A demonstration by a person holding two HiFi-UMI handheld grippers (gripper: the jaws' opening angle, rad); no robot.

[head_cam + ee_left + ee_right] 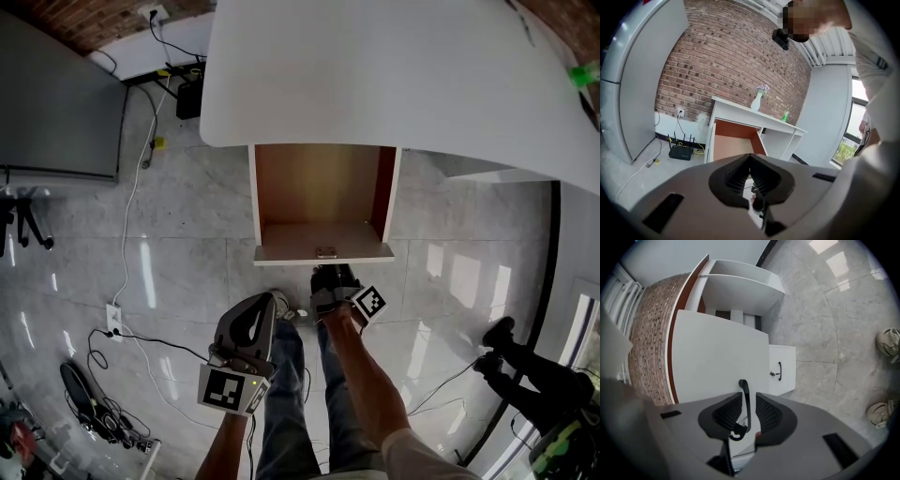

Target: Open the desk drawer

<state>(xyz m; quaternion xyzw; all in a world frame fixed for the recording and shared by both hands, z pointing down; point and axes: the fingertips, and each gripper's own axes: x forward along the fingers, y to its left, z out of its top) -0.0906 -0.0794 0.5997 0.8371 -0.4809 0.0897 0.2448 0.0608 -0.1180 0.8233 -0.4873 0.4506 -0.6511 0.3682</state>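
The white desk has its drawer pulled out, showing a bare orange-brown inside. A small handle sits on the white drawer front. My right gripper is right at that front. In the right gripper view the black handle stands between the jaws of the right gripper, with a gap on each side, so it is open. My left gripper hangs back, lower left, above the person's knee. In its own view the left gripper is shut on nothing, and the open drawer lies ahead.
A grey cabinet stands at the left. Cables and a router lie on the tiled floor. A vase and a green bottle stand on the desk. A low white unit stands beside the desk. The person's shoes are below.
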